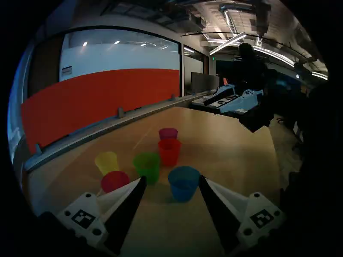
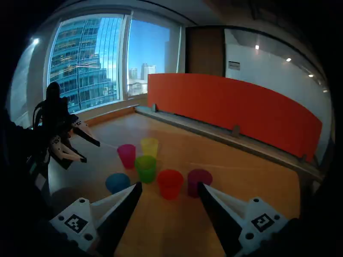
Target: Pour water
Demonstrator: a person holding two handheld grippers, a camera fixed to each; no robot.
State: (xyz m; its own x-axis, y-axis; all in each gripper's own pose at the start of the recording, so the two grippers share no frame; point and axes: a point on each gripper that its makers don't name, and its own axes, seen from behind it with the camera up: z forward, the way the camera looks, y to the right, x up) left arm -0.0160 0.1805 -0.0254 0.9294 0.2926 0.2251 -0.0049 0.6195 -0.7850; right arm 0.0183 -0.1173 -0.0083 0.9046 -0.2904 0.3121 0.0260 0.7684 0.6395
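Several coloured plastic cups stand upright in a cluster on the wooden table (image 1: 233, 150). In the left gripper view my left gripper (image 1: 171, 178) is open, low over the table. A blue cup (image 1: 184, 183) sits just ahead, near its right finger. Past it stand a green cup (image 1: 147, 166), an orange-red cup (image 1: 169, 151) and a purple cup (image 1: 168, 133). A yellow cup (image 1: 106, 162) and a pink-red cup (image 1: 115, 181) are on the left. My right gripper (image 2: 169, 185) is open too. The orange-red cup (image 2: 170, 183) stands just beyond its tips, the purple cup (image 2: 199, 181) beside it.
An orange partition (image 1: 98, 98) with a grey rail runs along the table's far side. Large windows (image 2: 85, 64) face city towers. Each gripper shows across the table from the other: the right gripper (image 1: 211, 107) and the left gripper (image 2: 91, 153), held by a dark-clothed person.
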